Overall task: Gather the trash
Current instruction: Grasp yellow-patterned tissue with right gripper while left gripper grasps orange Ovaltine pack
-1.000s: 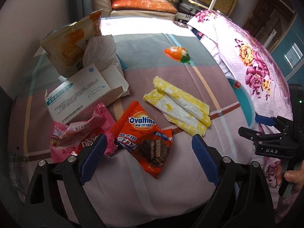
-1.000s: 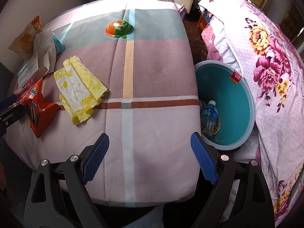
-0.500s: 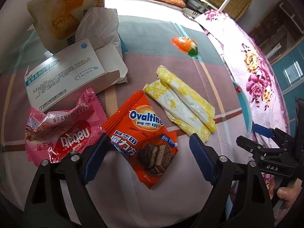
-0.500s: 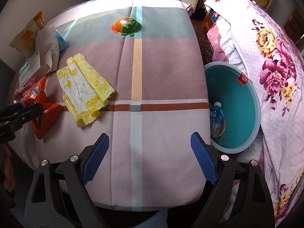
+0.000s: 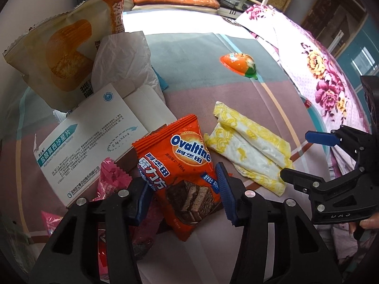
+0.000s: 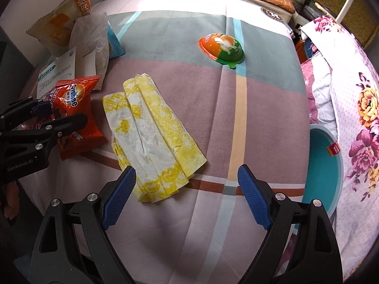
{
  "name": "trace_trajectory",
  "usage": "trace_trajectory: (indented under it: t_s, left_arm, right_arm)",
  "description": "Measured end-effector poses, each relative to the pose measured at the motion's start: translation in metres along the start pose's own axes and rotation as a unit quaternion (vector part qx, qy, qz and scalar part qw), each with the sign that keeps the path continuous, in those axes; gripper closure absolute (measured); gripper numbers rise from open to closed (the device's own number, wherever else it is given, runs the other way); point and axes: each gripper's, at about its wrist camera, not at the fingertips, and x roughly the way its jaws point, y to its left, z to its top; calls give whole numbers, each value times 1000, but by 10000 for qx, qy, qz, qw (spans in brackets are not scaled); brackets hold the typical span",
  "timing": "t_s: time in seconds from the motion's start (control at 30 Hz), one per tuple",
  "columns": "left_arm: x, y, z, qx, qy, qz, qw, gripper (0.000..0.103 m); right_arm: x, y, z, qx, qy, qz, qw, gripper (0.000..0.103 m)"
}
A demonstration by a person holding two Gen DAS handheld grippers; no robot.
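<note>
An orange Ovaltine wrapper [image 5: 182,170] lies on the striped table, also in the right wrist view [image 6: 75,116]. My left gripper [image 5: 183,191] has its jaws closed in on the wrapper's lower part and grips it. A pink wrapper [image 5: 113,182] lies partly under it on the left. A folded yellow-and-white napkin [image 5: 251,151] lies to the right; in the right wrist view the napkin [image 6: 151,137] sits just ahead of my right gripper [image 6: 187,196], which is open and empty. An orange-green jelly cup [image 6: 222,47] lies further back.
A white medicine box [image 5: 90,139], a crumpled white bag [image 5: 123,61] and an orange snack bag [image 5: 64,54] lie at the table's left. A teal bin [image 6: 324,172] stands on the floor right of the table, beside a floral bedspread [image 6: 355,108].
My left gripper has moved forward onto the Ovaltine wrapper and closed its jaws on it. My right gripper has moved forward and left, nearer the yellow napkin, and stays open.
</note>
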Motion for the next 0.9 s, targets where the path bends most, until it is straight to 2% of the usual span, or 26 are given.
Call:
trace_trajectory:
  t_s: [0.1,0.37,0.47,0.53,0.57,0.6,0.63,0.7,0.9]
  left_arm:
    - [-1,11,2,-124,1,-57,9999,50]
    - [1,21,1,-214,3,-110,9997,44]
    - [3,24,1,-274,23,-122,9995,41]
    - [3,23,0,-287,18,-107,9995,40]
    - [3,23,0,-287,18,-93,9995,40]
    - [3,22,0,-290,19,-85,9995,39]
    - [3,22,0,-297,18,-80,9995,39]
    - [3,21,-1,-315,27,-77,9995,39]
    - [5,11,-3,-244,85,-28,9997,38]
  right_arm:
    - [9,14,10,-262,23,179,9995,19]
    - [29,29,15,-582,54,192,9981,20]
    - [25,29,9,-538,-46,239,9983,33]
    - [21,31,7,-563,-98,261,9980,49]
    - [19,32,5,-565,-102,276,9980,53]
    - [18,33,5,-567,-98,296,9979,62]
    - [17,34,4,-551,-98,323,9979,76]
    - [15,32,3,-450,-59,417,9981,93]
    - [7,14,-7,-49,-85,445,9990,93]
